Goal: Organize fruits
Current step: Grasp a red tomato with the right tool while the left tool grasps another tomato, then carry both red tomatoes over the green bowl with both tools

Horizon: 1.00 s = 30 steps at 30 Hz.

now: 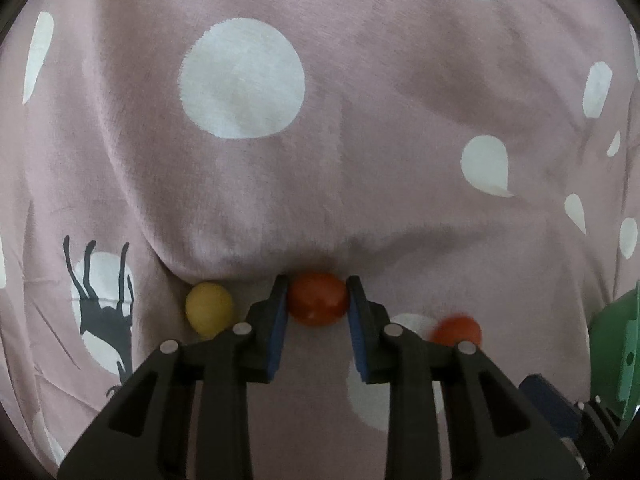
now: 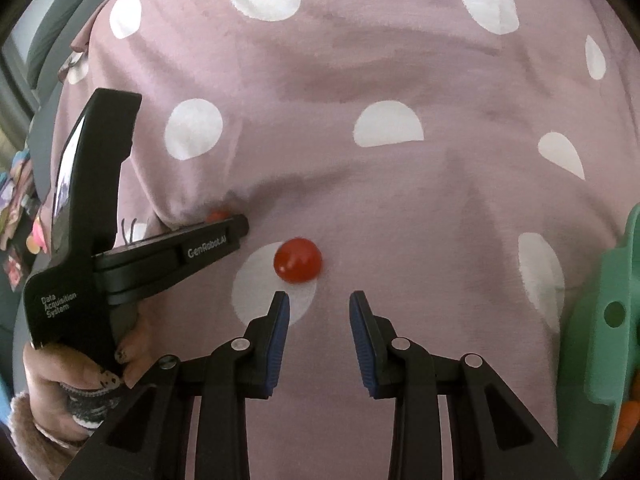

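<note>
The left claw has its two blue-padded fingers on either side of a red cherry tomato, both pads touching its flanks, so it is clamped on that fruit. The tomato sits on a pink blanket with white dots, right at the foot of a raised fold. Just to the left of it, beside the left finger, lies a yellow cherry tomato, apart from the claw. To the right, half hidden behind the right finger's arm, is another red tomato, blurred.

From the right wrist view, the right claw stands parted with nothing between its pads, hovering over the blanket. That second red tomato lies just ahead of its left fingertip, not touching it, on a white dot. The left claw's black body reaches in from the left, gripped by a hand. A green plastic container sits at the right edge, something orange inside it.
</note>
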{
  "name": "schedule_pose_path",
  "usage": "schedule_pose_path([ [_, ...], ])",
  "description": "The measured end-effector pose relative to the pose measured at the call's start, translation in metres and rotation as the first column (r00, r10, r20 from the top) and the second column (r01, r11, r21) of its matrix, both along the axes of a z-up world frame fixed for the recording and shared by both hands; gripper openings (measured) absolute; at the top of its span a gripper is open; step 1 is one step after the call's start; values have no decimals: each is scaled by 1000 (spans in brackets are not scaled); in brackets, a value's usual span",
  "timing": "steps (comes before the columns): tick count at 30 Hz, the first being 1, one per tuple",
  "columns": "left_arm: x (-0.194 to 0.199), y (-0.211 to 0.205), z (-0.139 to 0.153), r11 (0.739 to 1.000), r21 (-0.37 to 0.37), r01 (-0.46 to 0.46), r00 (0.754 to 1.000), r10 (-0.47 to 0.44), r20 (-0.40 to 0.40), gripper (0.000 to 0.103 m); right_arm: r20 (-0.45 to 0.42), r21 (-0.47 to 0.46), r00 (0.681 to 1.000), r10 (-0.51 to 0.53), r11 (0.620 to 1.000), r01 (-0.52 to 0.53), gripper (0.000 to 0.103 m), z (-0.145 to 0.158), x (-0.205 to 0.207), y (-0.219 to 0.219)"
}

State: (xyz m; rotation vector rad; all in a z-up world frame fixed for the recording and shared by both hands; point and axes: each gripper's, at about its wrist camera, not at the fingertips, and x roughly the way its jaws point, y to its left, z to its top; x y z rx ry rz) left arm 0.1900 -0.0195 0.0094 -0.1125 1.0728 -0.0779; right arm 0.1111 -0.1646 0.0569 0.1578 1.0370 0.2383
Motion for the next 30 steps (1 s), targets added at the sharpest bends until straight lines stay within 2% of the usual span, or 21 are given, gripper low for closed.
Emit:
schedule_pose_path([
  [7,-21,21,36,1000,-27,-2,999,3,52,27,6,53,1000,-8,999,7,31,4,-4,-7],
  [11,-42,41,59,995,-88,-40,996,47,77,27,-8,67,1000,-16,998,17,31,1,-1,-12],
  [13,-56,46,72,996,-81,-31,993,39,110,27,4,74,1000,-13,997,13,31,3,-1,-9],
  [16,-82,58,85,994,-83,-69,986,80,147,27,23,76,1000,3,997,-5,31,6,-2,-4],
  [19,-111,62,86,989,-112,-92,982,109,152,27,30,62,1000,5,998,-7,31,6,-5,0],
  [23,-134,71,84,986,-109,-124,977,141,159,27,16,43,1000,23,999,-23,31,2,-6,7],
  [27,-131,89,82,976,-167,-141,976,166,143,27,16,11,999,45,999,-45,31,2,-3,17],
  [30,-129,98,77,968,-193,-159,975,185,124,27,16,-5,998,62,998,-62,40,2,7,25],
])
